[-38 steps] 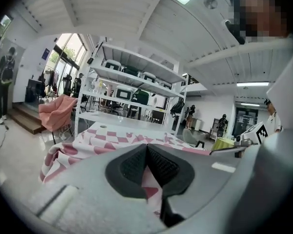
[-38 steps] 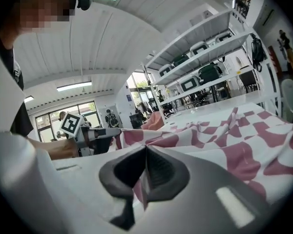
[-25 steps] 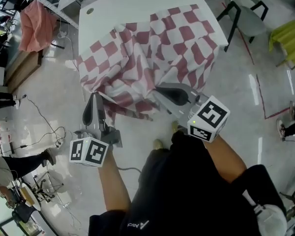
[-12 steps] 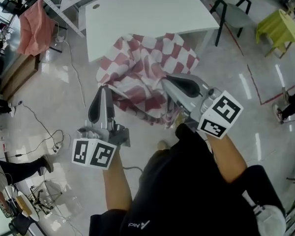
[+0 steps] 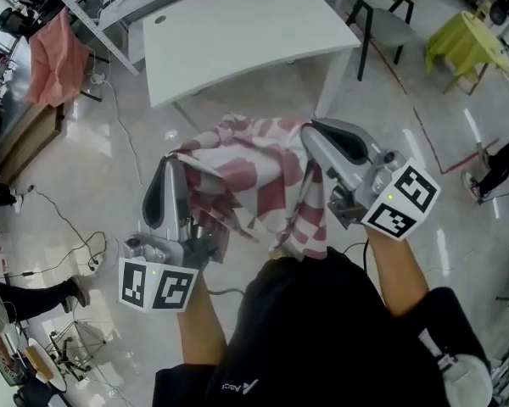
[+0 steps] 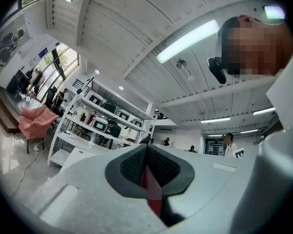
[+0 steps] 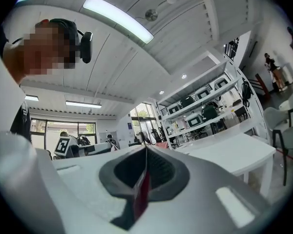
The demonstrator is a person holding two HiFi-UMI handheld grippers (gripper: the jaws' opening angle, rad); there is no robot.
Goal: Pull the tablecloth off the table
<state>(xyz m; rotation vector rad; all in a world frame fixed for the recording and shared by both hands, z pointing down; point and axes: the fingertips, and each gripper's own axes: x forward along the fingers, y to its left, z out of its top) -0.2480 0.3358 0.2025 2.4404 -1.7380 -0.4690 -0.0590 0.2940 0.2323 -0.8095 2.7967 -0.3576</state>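
Note:
The red-and-white checked tablecloth (image 5: 254, 172) hangs bunched in the air between my two grippers, fully off the white table (image 5: 237, 32), whose top is bare. My left gripper (image 5: 171, 166) is shut on the cloth's left edge; in the left gripper view a red strip of cloth (image 6: 150, 186) is pinched between the closed jaws (image 6: 146, 152). My right gripper (image 5: 312, 131) is shut on the right edge, and a fold drapes down beside it. In the right gripper view, red cloth (image 7: 142, 193) shows in the closed jaws (image 7: 146, 155).
A dark-legged chair (image 5: 382, 19) stands right of the table, with a yellow-green covered stool (image 5: 468, 45) farther right. A pink cloth (image 5: 53, 53) hangs on a rack at the left. Cables (image 5: 76, 227) trail over the shiny floor. A person (image 5: 21, 291) stands at the lower left.
The cloth has slid wholly off the table toward me and risen off the floor side. Both grippers have lifted and drawn back with it, still shut.

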